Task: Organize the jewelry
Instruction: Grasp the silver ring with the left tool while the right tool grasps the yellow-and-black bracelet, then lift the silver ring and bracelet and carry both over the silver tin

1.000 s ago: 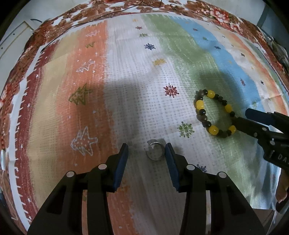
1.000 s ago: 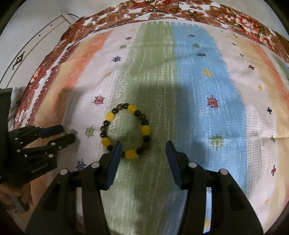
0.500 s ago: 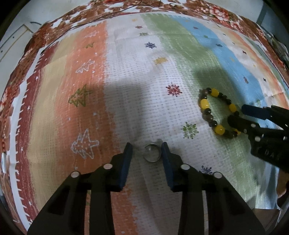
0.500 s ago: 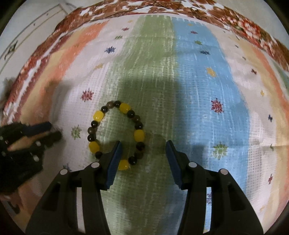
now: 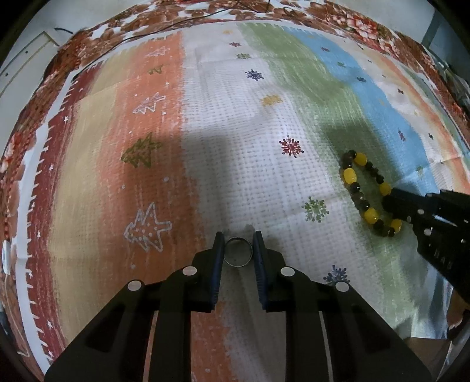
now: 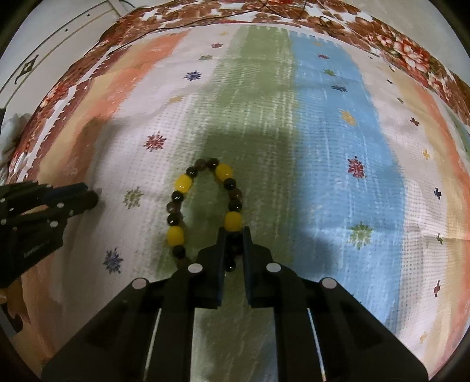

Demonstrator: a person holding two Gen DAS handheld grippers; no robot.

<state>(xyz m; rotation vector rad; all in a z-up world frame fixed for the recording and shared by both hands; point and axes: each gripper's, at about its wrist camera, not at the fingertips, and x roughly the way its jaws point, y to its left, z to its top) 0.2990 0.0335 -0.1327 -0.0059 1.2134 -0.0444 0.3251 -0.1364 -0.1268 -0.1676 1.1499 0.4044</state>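
A woven cloth (image 5: 235, 152) covered the surface, striped lengthwise in dark red, tan, orange, white, green and blue, with small snowflake, star and tree figures scattered over it. Beneath it lay a floral fabric (image 6: 405, 53) in brown and red, showing along the far edge. A thin dark cord (image 5: 182, 22) ran across that floral border.
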